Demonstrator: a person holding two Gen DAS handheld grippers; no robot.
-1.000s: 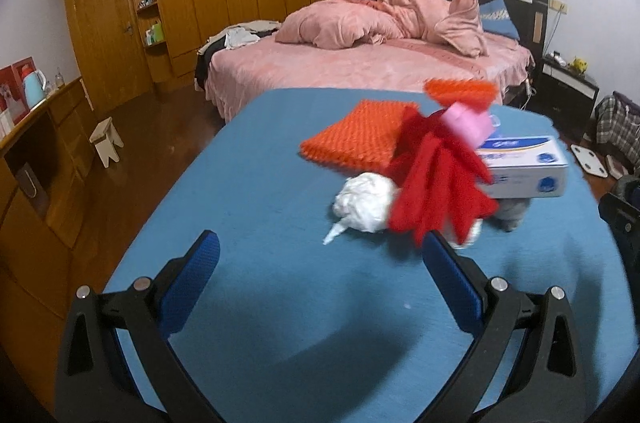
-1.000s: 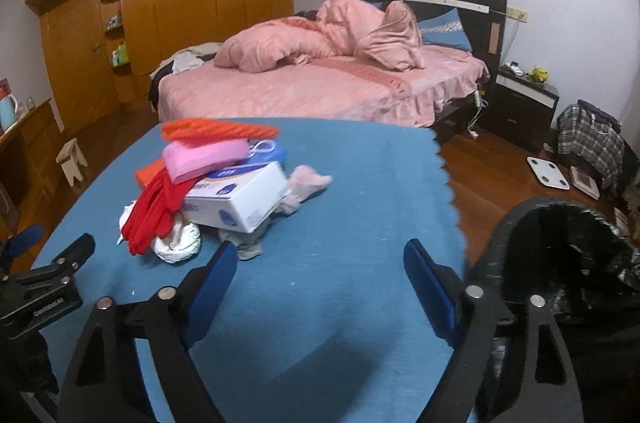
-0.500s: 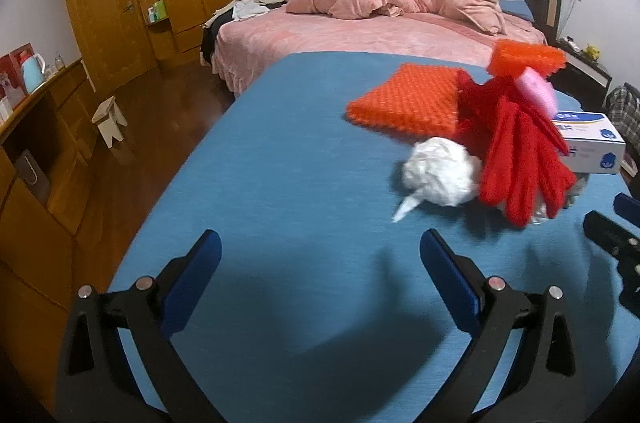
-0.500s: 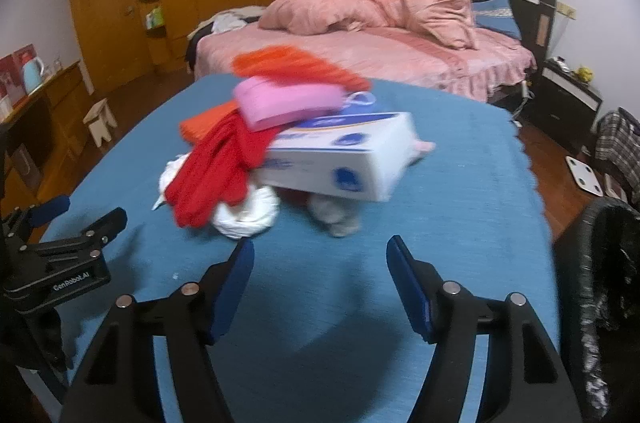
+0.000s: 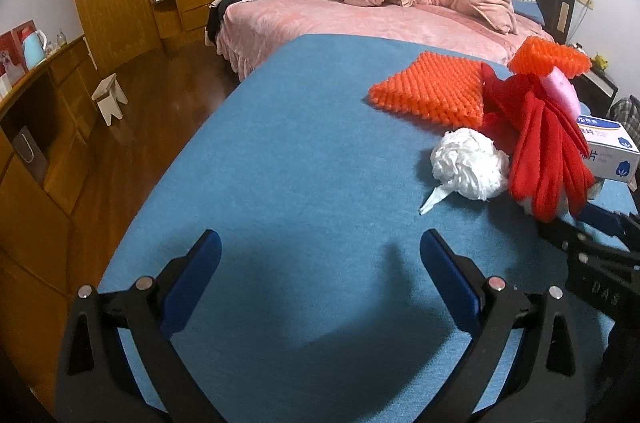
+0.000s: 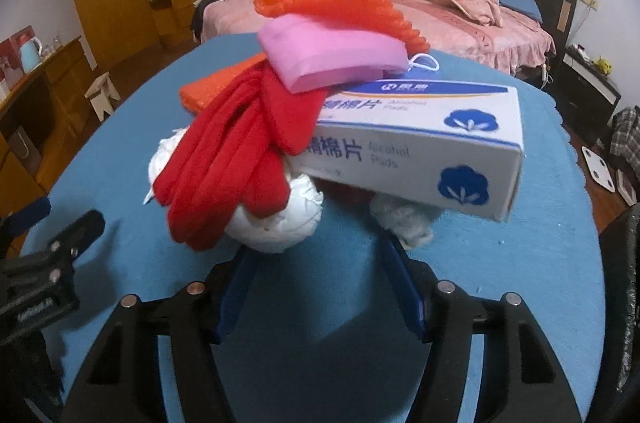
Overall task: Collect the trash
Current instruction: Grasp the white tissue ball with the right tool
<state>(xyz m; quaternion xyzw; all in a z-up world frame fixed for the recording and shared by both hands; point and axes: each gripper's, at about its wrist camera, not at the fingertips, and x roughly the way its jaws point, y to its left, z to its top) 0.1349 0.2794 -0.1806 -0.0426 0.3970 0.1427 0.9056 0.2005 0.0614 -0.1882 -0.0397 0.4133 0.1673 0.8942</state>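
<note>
Crumpled white paper ball (image 5: 469, 163) | limp red gloves (image 6: 224, 167) (draped) | boxy carton (image 6: 420, 151)

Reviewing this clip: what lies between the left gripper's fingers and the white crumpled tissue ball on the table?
Only bare blue tablecloth between the left gripper and the tissue ball; the left wrist view shows it.

red glove (image 6: 224, 163), blue table (image 5: 300, 143) (plain)

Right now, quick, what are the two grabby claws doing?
Left gripper: open, holding nothing, over bare blue tabletop.
Right gripper: jaws closing, nothing gripped yet, pointed at the white paper wad.
</note>
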